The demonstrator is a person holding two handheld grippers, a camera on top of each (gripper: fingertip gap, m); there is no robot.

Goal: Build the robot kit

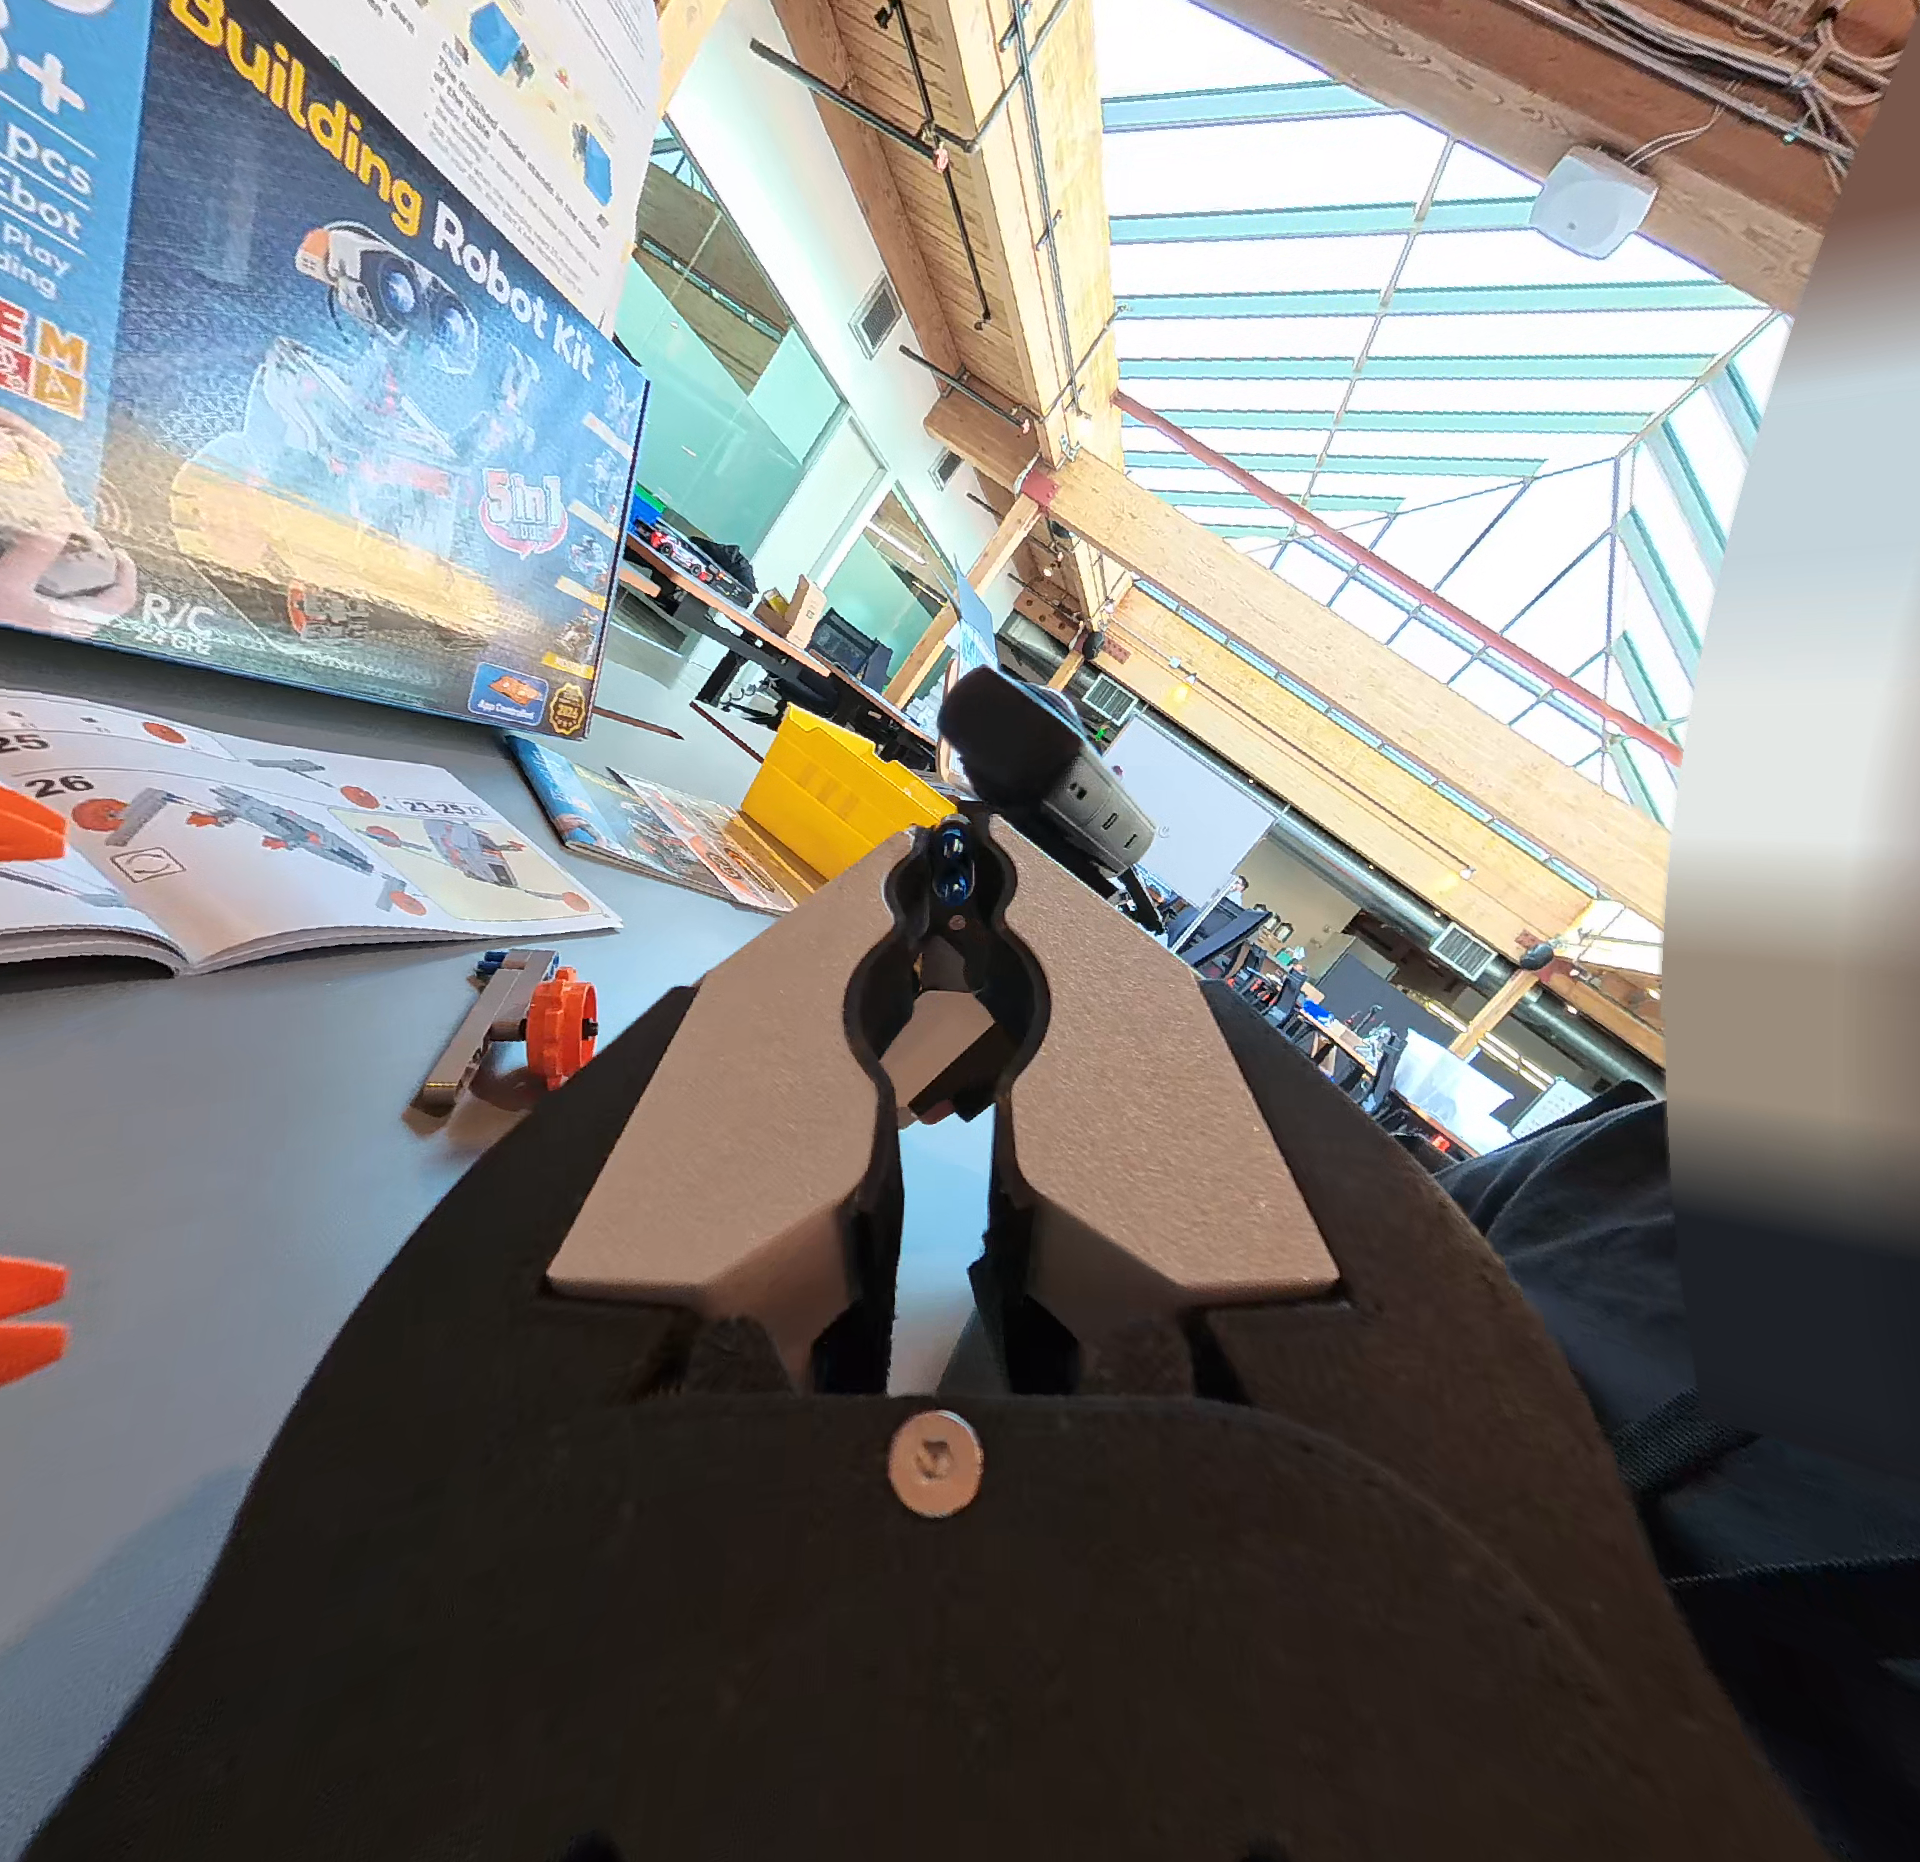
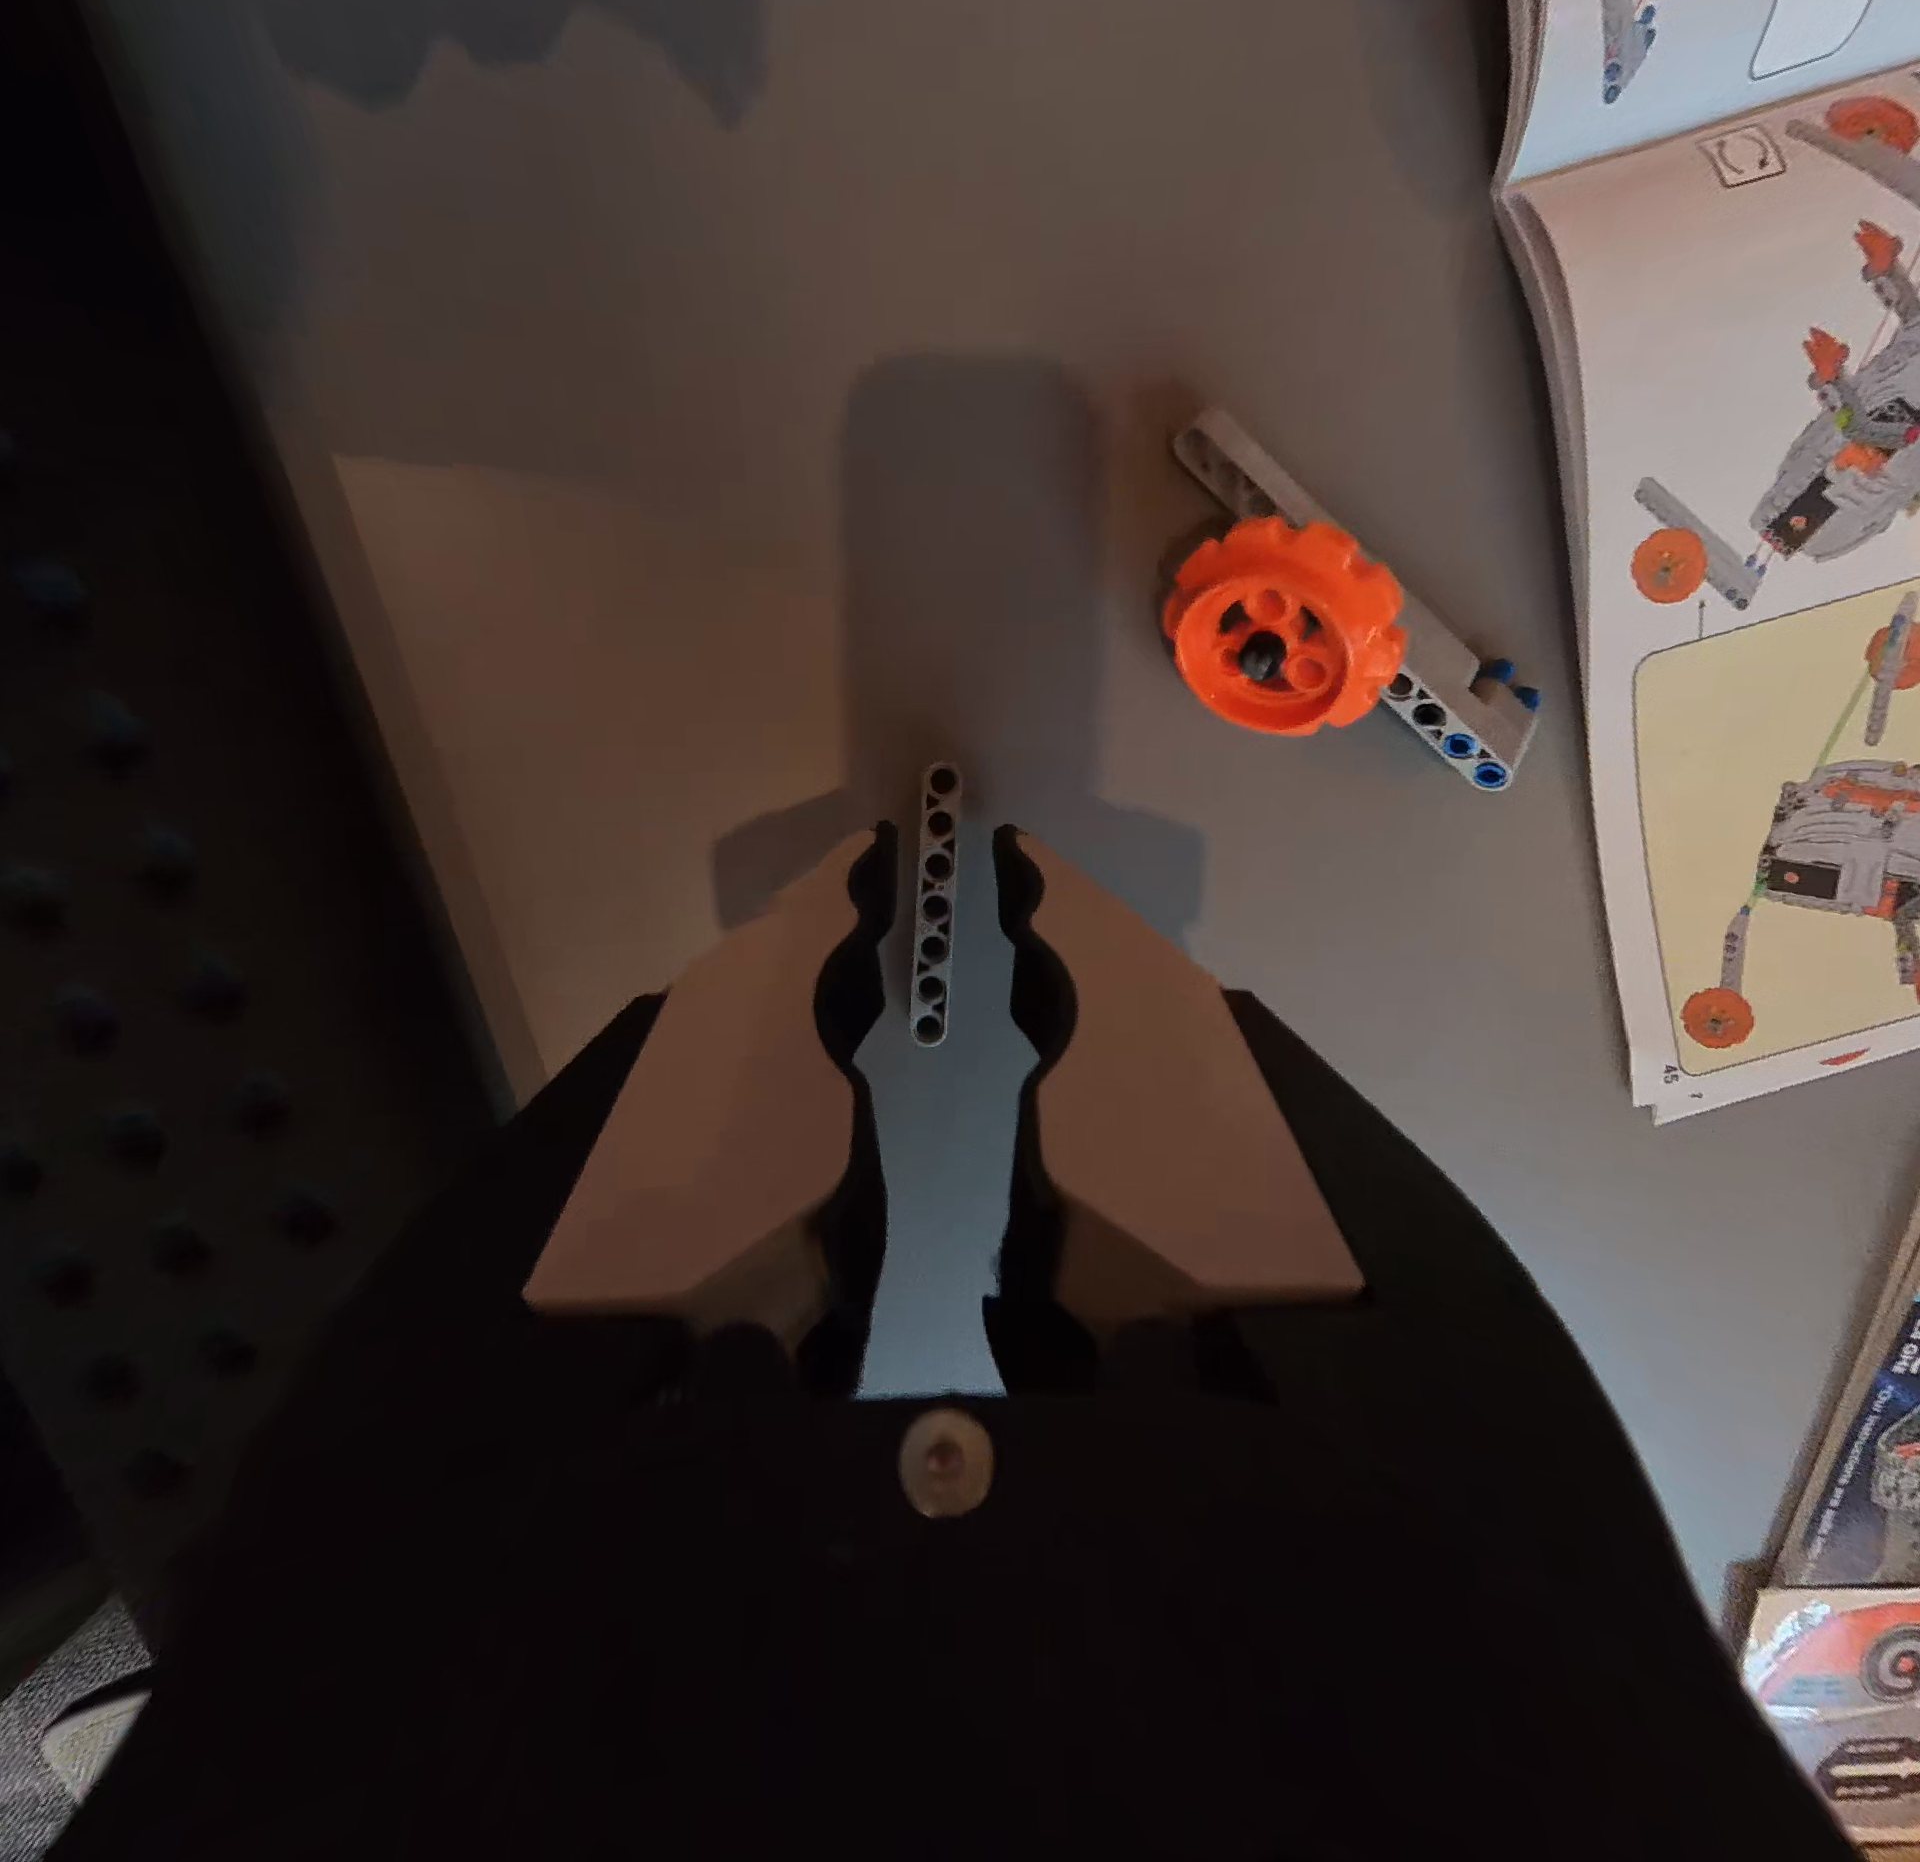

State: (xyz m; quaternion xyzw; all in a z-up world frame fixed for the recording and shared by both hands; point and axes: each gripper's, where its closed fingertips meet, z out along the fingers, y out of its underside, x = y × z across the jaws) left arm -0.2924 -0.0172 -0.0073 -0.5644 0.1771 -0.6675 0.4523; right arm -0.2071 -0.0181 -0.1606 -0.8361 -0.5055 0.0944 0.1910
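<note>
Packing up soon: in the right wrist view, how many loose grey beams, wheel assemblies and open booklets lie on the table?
Loose grey beam: 1
Wheel assembly: 1
Open booklet: 1
Total: 3

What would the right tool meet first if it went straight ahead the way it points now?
Probably the grey beam with holes, lying on the grey table between the open right tool fingers; the gap is unclear.
</note>
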